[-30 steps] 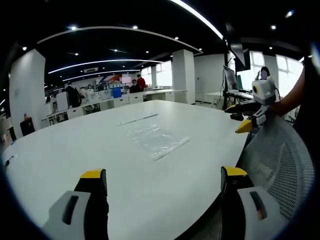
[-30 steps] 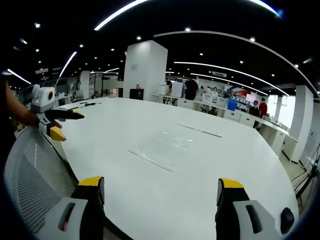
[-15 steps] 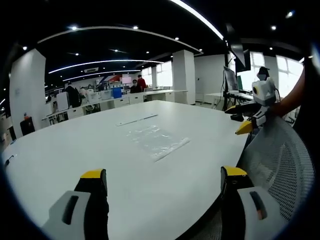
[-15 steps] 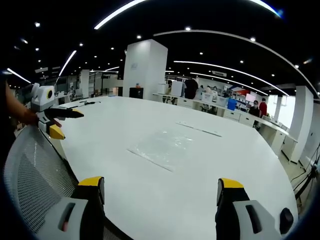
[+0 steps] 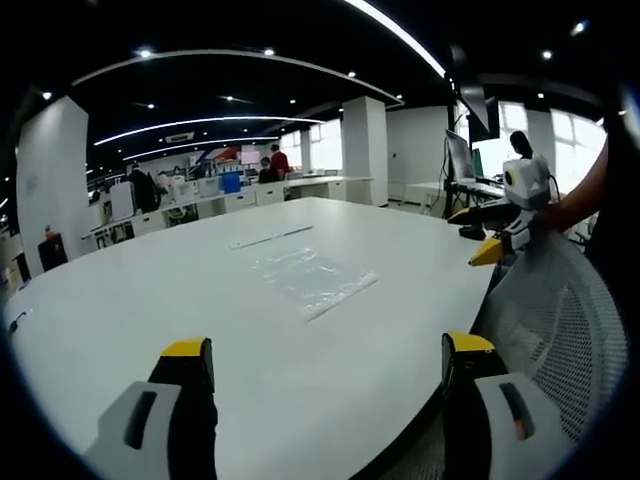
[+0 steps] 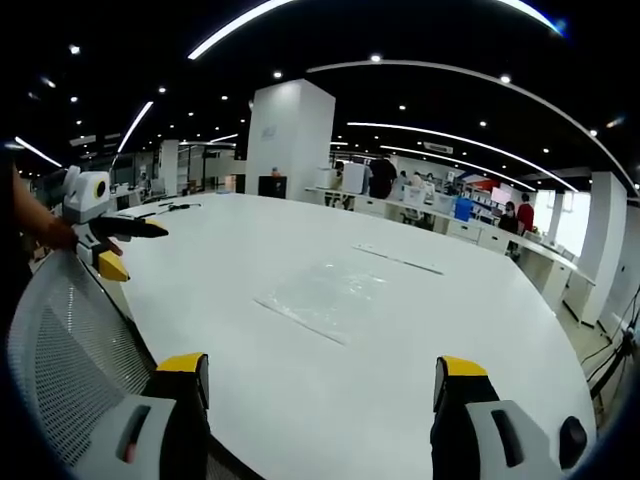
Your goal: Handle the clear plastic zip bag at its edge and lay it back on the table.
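A clear plastic zip bag point(image 5: 311, 278) lies flat on the white table point(image 5: 150, 300), well ahead of both grippers; in the right gripper view the bag point(image 6: 328, 296) rests mid-table. My left gripper point(image 5: 330, 362) stands open near the table's front edge, nothing between its yellow-tipped fingers point(image 5: 188, 351). My right gripper point(image 6: 325, 382) is open too, its jaws wide apart and empty. In the left gripper view the right gripper point(image 5: 482, 233) shows at the right, held by a hand. The left gripper point(image 6: 118, 246) appears at the left of the right gripper view.
A long thin clear strip point(image 5: 272, 237) lies beyond the bag; it shows as a strip point(image 6: 398, 259) in the right gripper view. A grey mesh chair back point(image 5: 560, 320) stands at the table's near edge. Desks, a white pillar point(image 6: 290, 140) and people fill the far room.
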